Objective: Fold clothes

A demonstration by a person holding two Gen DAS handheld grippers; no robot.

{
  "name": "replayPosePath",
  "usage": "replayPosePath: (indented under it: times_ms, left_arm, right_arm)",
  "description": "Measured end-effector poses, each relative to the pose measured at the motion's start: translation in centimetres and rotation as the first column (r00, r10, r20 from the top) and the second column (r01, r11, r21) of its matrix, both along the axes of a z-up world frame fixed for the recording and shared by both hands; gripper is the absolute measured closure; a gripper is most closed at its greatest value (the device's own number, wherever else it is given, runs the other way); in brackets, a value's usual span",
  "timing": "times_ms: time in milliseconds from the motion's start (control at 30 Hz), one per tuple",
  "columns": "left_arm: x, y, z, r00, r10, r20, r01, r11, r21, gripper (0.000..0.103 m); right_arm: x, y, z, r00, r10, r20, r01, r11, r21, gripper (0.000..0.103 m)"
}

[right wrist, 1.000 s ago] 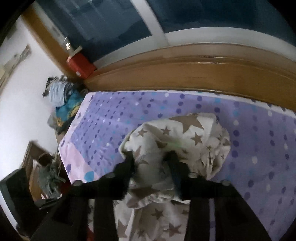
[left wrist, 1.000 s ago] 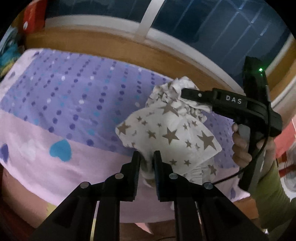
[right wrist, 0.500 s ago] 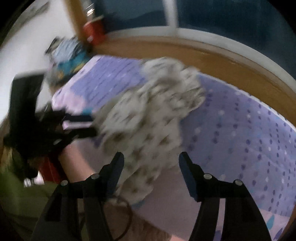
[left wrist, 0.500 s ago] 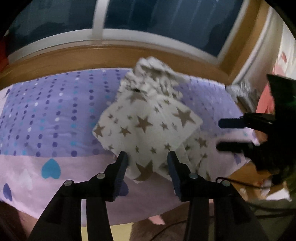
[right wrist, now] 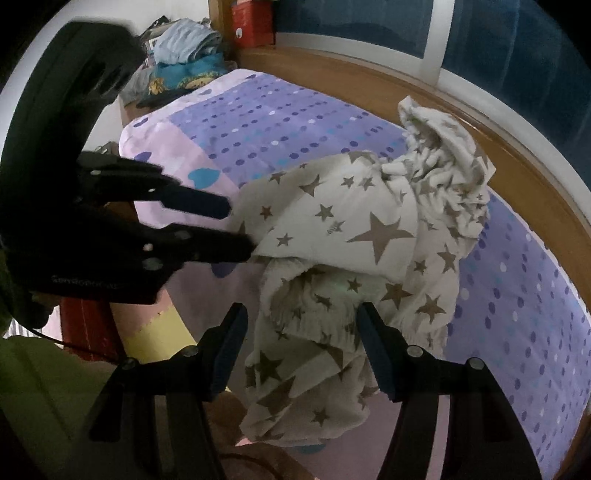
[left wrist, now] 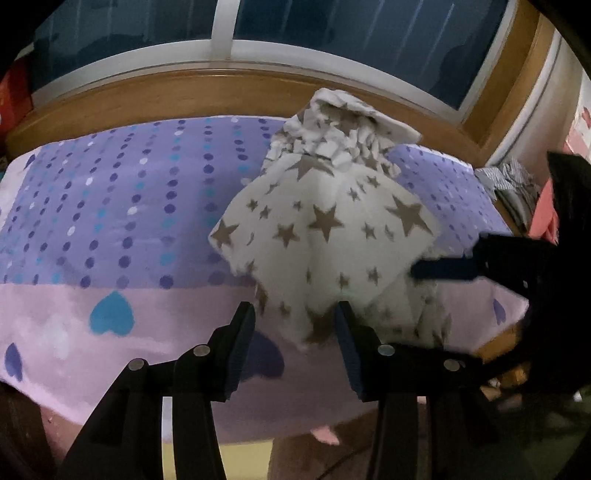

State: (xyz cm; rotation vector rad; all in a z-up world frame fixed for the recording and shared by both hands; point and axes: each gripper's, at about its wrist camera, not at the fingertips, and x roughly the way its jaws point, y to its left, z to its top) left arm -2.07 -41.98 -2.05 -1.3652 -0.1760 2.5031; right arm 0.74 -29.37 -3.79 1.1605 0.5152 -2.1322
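Note:
A white garment with brown stars (left wrist: 325, 229) lies loosely folded on the bed, its bunched end toward the wooden headboard; it also shows in the right wrist view (right wrist: 354, 236), with its lower part hanging over the bed's front edge. My left gripper (left wrist: 295, 325) is open and empty, its jaws on either side of the garment's near corner. My right gripper (right wrist: 299, 328) is open and empty just in front of the hanging part. The right gripper shows at the right of the left wrist view (left wrist: 447, 269), the left gripper at the left of the right wrist view (right wrist: 221, 225).
The bed sheet (left wrist: 110, 221) is purple with dots and pink with hearts. A wooden headboard (left wrist: 184, 96) and a dark window lie behind. A pile of clothes (right wrist: 184, 74) and a red box (right wrist: 253, 22) sit at the far corner. More clothes (left wrist: 517, 192) lie at the right.
Both grippers have let go of the garment and opened. They have drawn back toward the bed's front edge, and the garment now rests on the bed.

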Motion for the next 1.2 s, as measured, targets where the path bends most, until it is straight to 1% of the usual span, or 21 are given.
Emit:
replayPosePath:
  times_ms: [33, 100, 133, 167, 200, 233, 267, 333, 400, 533, 567, 600, 667, 733, 800, 833, 900, 967, 1000, 1100, 1200]
  left_arm:
    - [-0.5, 0.1, -0.3, 1.0, 0.017, 0.001, -0.017, 1.0, 0.019, 0.058]
    - [-1.4, -0.1, -0.9, 0.998, 0.067, 0.016, -0.068, 0.996, 0.06, 0.065]
    - [-1.7, -0.3, -1.0, 0.996, 0.088, 0.025, -0.09, 0.993, 0.073, 0.08]
    - [-1.9, -0.5, -1.1, 0.994, 0.107, 0.035, -0.11, 0.991, 0.082, 0.086]
    - [-1.9, -0.8, -1.0, 0.991, 0.125, 0.038, -0.128, 0.987, 0.093, 0.086]
    - [-1.8, -1.1, -0.7, 0.989, 0.142, 0.031, -0.144, 0.984, 0.106, 0.092]
    - [-1.6, -1.4, -0.3, 0.987, 0.158, 0.021, -0.159, 0.981, 0.114, 0.094]
    - [-1.1, -1.7, 0.9, 0.982, 0.186, -0.006, -0.185, 0.977, 0.108, 0.097]
    - [-0.5, -1.9, 2.4, 0.976, 0.212, -0.039, -0.208, 0.973, 0.095, 0.097]
    - [0.6, -2.4, 5.1, 0.962, 0.255, -0.097, -0.248, 0.965, 0.082, 0.098]
    - [0.7, -2.5, 5.5, 0.96, 0.261, -0.104, -0.254, 0.964, 0.077, 0.098]
    - [0.6, -2.4, 5.7, 0.96, 0.261, -0.105, -0.254, 0.964, 0.077, 0.098]
    - [0.6, -2.2, 6.0, 0.961, 0.258, -0.099, -0.251, 0.965, 0.075, 0.097]
    - [0.7, -1.4, 5.3, 0.97, 0.234, -0.066, -0.23, 0.971, 0.064, 0.097]
    - [0.7, -0.7, 4.7, 0.977, 0.211, -0.032, -0.209, 0.976, 0.054, 0.084]
    - [0.8, -0.3, 4.4, 0.98, 0.199, -0.015, -0.198, 0.979, 0.049, 0.075]
    - [0.8, 0.4, 3.5, 0.978, 0.206, 0.002, -0.206, 0.978, -0.012, 0.073]
    - [0.7, 1.0, 2.6, 0.974, 0.227, 0.012, -0.225, 0.97, -0.094, 0.073]
    - [0.6, 1.1, 2.2, 0.972, 0.234, 0.018, -0.231, 0.967, -0.11, 0.073]
    - [-0.3, 0.7, 1.3, 0.97, 0.237, 0.042, -0.235, 0.97, -0.058, 0.073]
    - [-1.2, 0.2, 0.3, 0.969, 0.24, 0.066, -0.24, 0.971, -0.006, 0.073]
  right_arm:
    - [0.0, 0.0, -0.2, 1.0, -0.006, -0.012, 0.006, 1.0, 0.003, 0.051]
    - [-0.4, 0.3, -0.6, 0.999, -0.039, -0.029, 0.039, 0.999, 0.013, 0.076]
    - [-0.7, 0.6, -0.6, 0.997, -0.064, -0.03, 0.064, 0.998, 0.006, 0.082]
    - [-0.9, 1.2, -0.4, 0.996, -0.087, -0.024, 0.086, 0.996, -0.017, 0.088]
    - [-1.0, 1.9, 0.2, 0.994, -0.108, -0.023, 0.107, 0.993, -0.047, 0.091]
    - [-1.0, 2.6, 1.0, 0.991, -0.127, -0.038, 0.124, 0.99, -0.073, 0.092]
    - [-0.9, 3.4, 1.7, 0.988, -0.147, -0.053, 0.141, 0.985, -0.099, 0.093]
    - [-0.7, 5.2, 3.6, 0.973, -0.199, -0.118, 0.183, 0.974, -0.13, 0.095]
    - [-0.9, 7.7, 5.7, 0.947, -0.275, -0.167, 0.248, 0.954, -0.168, 0.102]
    - [-1.8, 13.4, 9.0, 0.888, -0.404, -0.218, 0.354, 0.905, -0.237, 0.102]
    - [-2.1, 14.5, 9.3, 0.885, -0.414, -0.213, 0.362, 0.9, -0.243, 0.102]
    - [-2.3, 15.1, 9.2, 0.897, -0.4, -0.189, 0.354, 0.905, -0.237, 0.102]
    - [-2.8, 15.8, 8.8, 0.922, -0.362, -0.138, 0.328, 0.918, -0.224, 0.1]
    - [-2.8, 14.5, 7.5, 0.956, -0.283, -0.073, 0.264, 0.943, -0.203, 0.098]
    - [-2.2, 12.4, 6.1, 0.979, -0.197, -0.042, 0.187, 0.967, -0.175, 0.084]
    - [-1.7, 11.0, 5.3, 0.987, -0.154, -0.037, 0.146, 0.976, -0.164, 0.079]
    - [-1.1, 9.0, 4.5, 0.997, -0.078, -0.024, 0.074, 0.985, -0.156, 0.061]
    - [-0.5, 7.1, 4.0, 1.0, -0.007, -0.026, 0.003, 0.99, -0.144, 0.053]
    - [-0.3, 6.4, 3.8, 0.999, 0.01, -0.039, -0.015, 0.991, -0.13, 0.049]
    - [-0.5, 4.7, 3.0, 0.995, 0.046, -0.093, -0.053, 0.996, -0.068, 0.042]
    - [-1.3, 3.5, 1.7, 0.993, 0.054, -0.103, -0.056, 0.998, -0.02, 0.042]
